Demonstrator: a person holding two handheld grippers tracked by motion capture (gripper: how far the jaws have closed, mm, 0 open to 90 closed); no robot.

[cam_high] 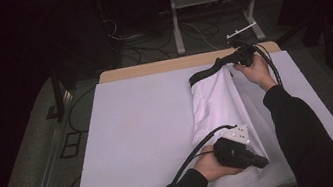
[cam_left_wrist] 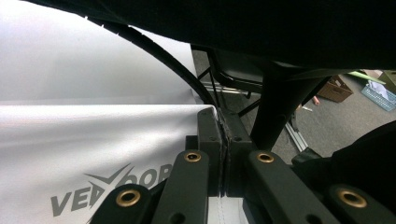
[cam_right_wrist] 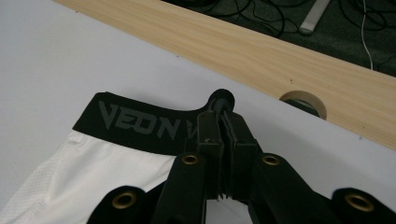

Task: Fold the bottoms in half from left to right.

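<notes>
Hand-held grippers (cam_high: 244,55) apparently pinching shorts (cam_high: 219,100)

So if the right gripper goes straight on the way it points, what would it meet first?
Probably the bare wooden strip at the table's far edge. The right gripper is shut on the black waistband of the white shorts; beyond its tips lies only white table cover. Depth is uncertain.

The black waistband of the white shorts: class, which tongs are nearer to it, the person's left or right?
Right. The right tongs are shut on the black waistband at the table's far edge. The left tongs are shut on the white shorts at their hem, near the person.
</notes>
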